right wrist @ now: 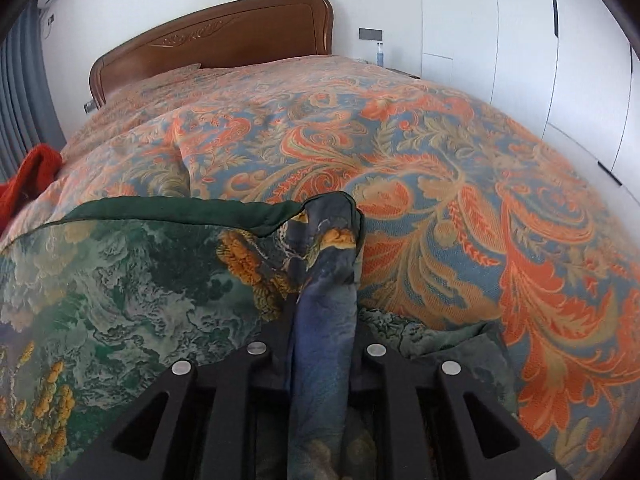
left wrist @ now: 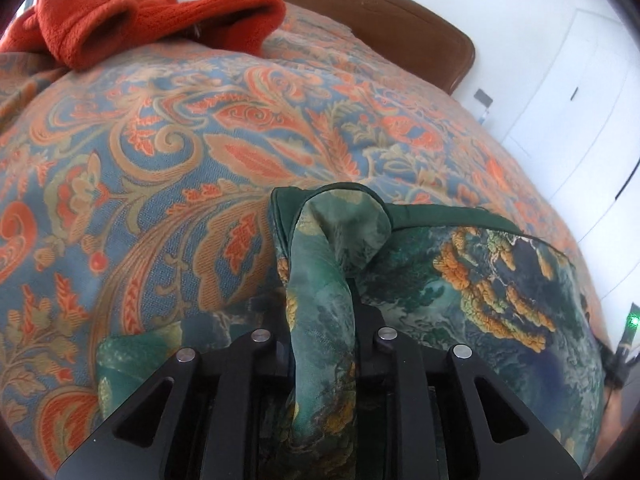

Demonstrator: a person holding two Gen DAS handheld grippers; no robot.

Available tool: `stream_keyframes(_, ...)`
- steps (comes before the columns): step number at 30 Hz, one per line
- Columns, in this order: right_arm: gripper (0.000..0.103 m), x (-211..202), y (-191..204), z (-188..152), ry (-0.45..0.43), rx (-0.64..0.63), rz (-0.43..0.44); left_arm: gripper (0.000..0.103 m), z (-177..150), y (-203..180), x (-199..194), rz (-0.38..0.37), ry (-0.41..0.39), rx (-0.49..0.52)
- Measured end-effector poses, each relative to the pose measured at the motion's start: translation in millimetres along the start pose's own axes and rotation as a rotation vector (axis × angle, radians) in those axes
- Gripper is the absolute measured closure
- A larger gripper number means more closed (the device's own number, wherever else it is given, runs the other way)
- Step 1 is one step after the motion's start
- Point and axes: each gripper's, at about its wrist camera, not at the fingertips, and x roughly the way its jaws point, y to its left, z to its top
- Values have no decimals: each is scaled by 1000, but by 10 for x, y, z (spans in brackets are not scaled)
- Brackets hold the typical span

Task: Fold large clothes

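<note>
Both grippers, left (left wrist: 320, 320) & right (right wrist: 322, 320), pinch green garment (right wrist: 120, 280) corners at frame bottom-center, over bedspread (right wrist: 440, 160).

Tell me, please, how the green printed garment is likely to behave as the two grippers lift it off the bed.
The green printed garment will probably hang limp: it bunches into a thin fold inside the left gripper and the right gripper. It looks thin and smooth, so likely light and perhaps slippery. The span between them would sag.

No words, labels, brand marks or numbers can be read in either wrist view (the headboard (right wrist: 224, 36) at the upper middle of the right view carries only a carved scroll ornament, not lettering).
</note>
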Motion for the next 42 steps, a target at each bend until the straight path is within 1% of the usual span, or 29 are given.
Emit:
stream_keyframes(1,86,60,38,1,0,4,7,83,-14,6,18,4,-2,5)
stream_keyframes(5,86,92,-63,-40,-11,32,37,83,-30,-48,88,11,2,10)
stream_keyframes(8,85,113,-69,-65,-20,34,37,82,-12,-47,134,15,7,9)
stream_keyframes(11,85,88,-71,-62,-21,30,31,80,22,-74,153,33,13,15)
stream_keyframes(14,83,93,11,-8,-18,13,11,62,51,-79,119,71,22,9)
stream_keyframes(15,82,77,21,6,-13,8,11,52,70,-78,90,88,28,4)
stream_keyframes(16,82,63,17,22,-6,11,14,39,90,-73,64,99,37,2)
stream_keyframes(17,80,44,-5,49,11,23,29,32,139,-78,23,120,58,-1)
stream_keyframes(18,73,12,-40,91,32,38,41,24,180,-82,-26,137,72,-4)
stream_keyframes(19,66,-58,-88,153,50,58,39,23,229,-91,-128,128,74,-9)
stream_keyframes(20,44,-133,-129,195,49,73,27,23,256,-95,-245,92,65,-15)
stream_keyframes(21,33,-309,-200,237,13,103,17,21,270,-100,-379,51,49,-22)
stream_keyframes(22,32,-500,-272,252,-41,131,24,18,261,-117,-536,22,31,-26)
stream_keyframes(24,32,-872,-396,233,-117,168,55,15,192,-178,-786,9,5,-7)
stream_keyframes(25,32,-1019,-434,200,-133,173,64,15,124,-236,-912,8,-2,22)
stream_keyframes(28,31,-1409,-452,-33,-149,120,85,15,-155,-451,-1166,1,-3,121)
stream_keyframes(30,29,-1543,-408,-243,-121,58,101,14,-393,-636,-1282,-17,1,191)
stream_keyframes(32,29,-1570,-375,-498,-65,-3,105,14,-554,-768,-1337,-38,12,233)
stream_keyframes(33,29,-1565,-384,-597,-44,-15,90,14,-658,-867,-1344,-50,30,255)
stream_keyframes(34,29,-1531,-432,-732,-16,-17,43,14,-704,-941,-1343,-56,45,266)
stream_keyframes(35,29,-1509,-495,-823,-3,3,11,14,-746,-1013,-1325,-60,63,279)
stream_keyframes(36,29,-1503,-608,-899,5,52,-3,14,-791,-1112,-1295,-67,84,295)
stream_keyframes(38,29,-1577,-732,-960,1,128,13,14,-797,-1243,-1256,-79,99,316)
stream_keyframes(40,29,-1755,-672,-1002,-46,119,-23,14,-726,-1424,-1189,-87,93,329)
stream_keyframes(41,29,-1827,-639,-1036,-72,110,-28,14,-672,-1498,-1145,-90,87,326)
stream_keyframes(42,29,-1900,-603,-1102,-105,107,-15,13,-584,-1582,-1068,-95,82,319)
